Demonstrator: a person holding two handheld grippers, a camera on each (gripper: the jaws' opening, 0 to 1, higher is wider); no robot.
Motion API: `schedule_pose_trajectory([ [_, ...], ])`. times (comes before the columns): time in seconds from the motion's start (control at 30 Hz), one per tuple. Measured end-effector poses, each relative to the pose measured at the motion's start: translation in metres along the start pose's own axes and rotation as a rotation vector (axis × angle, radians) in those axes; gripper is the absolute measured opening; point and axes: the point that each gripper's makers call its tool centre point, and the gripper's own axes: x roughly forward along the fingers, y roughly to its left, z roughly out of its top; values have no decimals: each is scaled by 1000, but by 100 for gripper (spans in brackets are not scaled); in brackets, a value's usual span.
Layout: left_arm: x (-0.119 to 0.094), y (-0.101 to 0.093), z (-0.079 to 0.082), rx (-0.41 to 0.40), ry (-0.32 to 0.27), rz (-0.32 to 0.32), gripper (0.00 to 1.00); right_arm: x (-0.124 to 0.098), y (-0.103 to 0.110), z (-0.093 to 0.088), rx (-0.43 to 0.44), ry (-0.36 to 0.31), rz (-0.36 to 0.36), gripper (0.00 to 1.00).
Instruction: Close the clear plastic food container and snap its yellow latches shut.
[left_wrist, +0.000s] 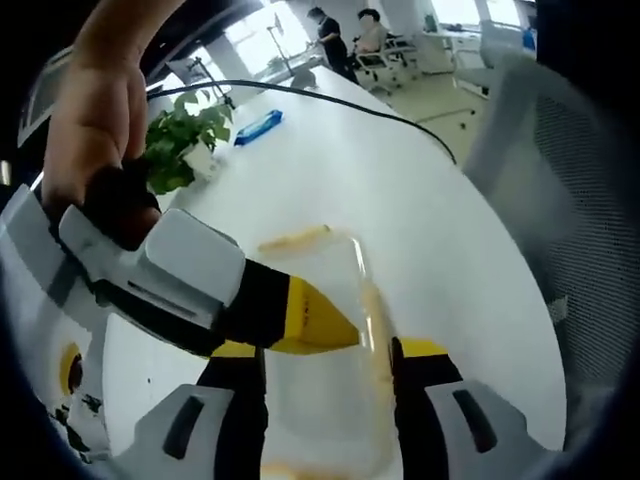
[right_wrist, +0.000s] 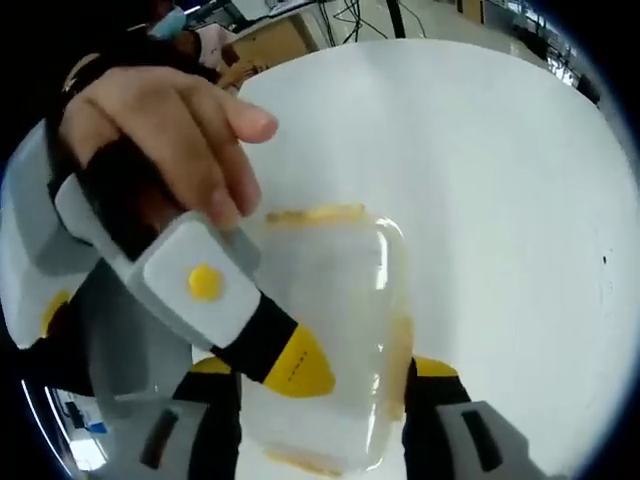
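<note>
Left gripper view: the right gripper (left_wrist: 330, 330), held by a hand (left_wrist: 95, 120), entered from the left, its yellow-tipped jaws pressed together and pointing at the long side of the clear plastic food container (left_wrist: 325, 340). Could not tell whether the tip touched the container. The container lay on the white surface (left_wrist: 400, 180), lid on, between the jaws of the left gripper (left_wrist: 330, 400). Those jaws stood apart on either side of it; contact with the walls could not be told. One yellow latch (left_wrist: 295, 238) showed along the far end, another along the right side. Farther back on the surface: a potted plant (left_wrist: 185, 140), a blue packet (left_wrist: 258, 127), a black cable (left_wrist: 340, 100). A mesh chair (left_wrist: 570, 180) stood at right.

Right gripper view: the left gripper (right_wrist: 295, 365) crossed in from the left, a hand (right_wrist: 170, 130) around its body, yellow tip closed over the container (right_wrist: 330, 330). The right gripper's (right_wrist: 325, 400) own jaws were spread wide with the container between them. A yellow latch (right_wrist: 315, 213) ran along the far edge.
</note>
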Motion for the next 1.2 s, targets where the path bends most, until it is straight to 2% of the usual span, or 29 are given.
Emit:
schedule_pose_trajectory([
  [0.03, -1, 0, 1, -8, 1, -3, 43, -2, -2, -2, -2, 13, -10, 62],
  [0.1, -6, -1, 3, -90, -13, -36, 36, -11, -4, -3, -12, 18, -30, 60],
  [0.13, -11, 2, 4, -79, -17, -39, 36, -17, -4, -2, -4, 11, -30, 62],
  [0.2, -17, 8, 6, -78, -23, -21, 40, -23, -3, 1, 6, -2, -25, 65],
  [0.27, -22, 10, 8, -83, -19, -32, 45, -26, -2, 1, 4, 1, -30, 67],
  [0.33, -28, 13, 10, -70, -17, -34, 44, -28, -3, -2, -21, 27, -52, 66],
  [0.6, -32, 13, 8, -66, -3, -59, 47, -29, -2, 4, -58, 23, -83, 68],
  [0.77, -36, 12, 7, -78, 2, -78, 48, -34, -5, 8, -66, -7, -112, 68],
  [0.83, -38, 13, 7, -54, 14, -78, 47, -38, -10, 12, -116, -25, -165, 66],
  [1.03, -39, 21, 8, -136, -1, -105, 47, -49, -6, 21, -118, -116, -222, 63],
  [1.07, -39, 20, 7, -157, -4, -119, 45, -49, -5, 21, -119, -125, -230, 63],
  [1.1, -41, 18, 1, -167, 22, -148, 42, -49, -2, 20, -118, -129, -233, 61],
  [1.13, -42, 21, 0, -166, 24, -146, 39, -49, 1, 21, -122, -137, -234, 60],
  [1.2, -45, 21, -3, -202, 26, -170, 43, -48, 6, 23, -114, -172, -243, 61],
])
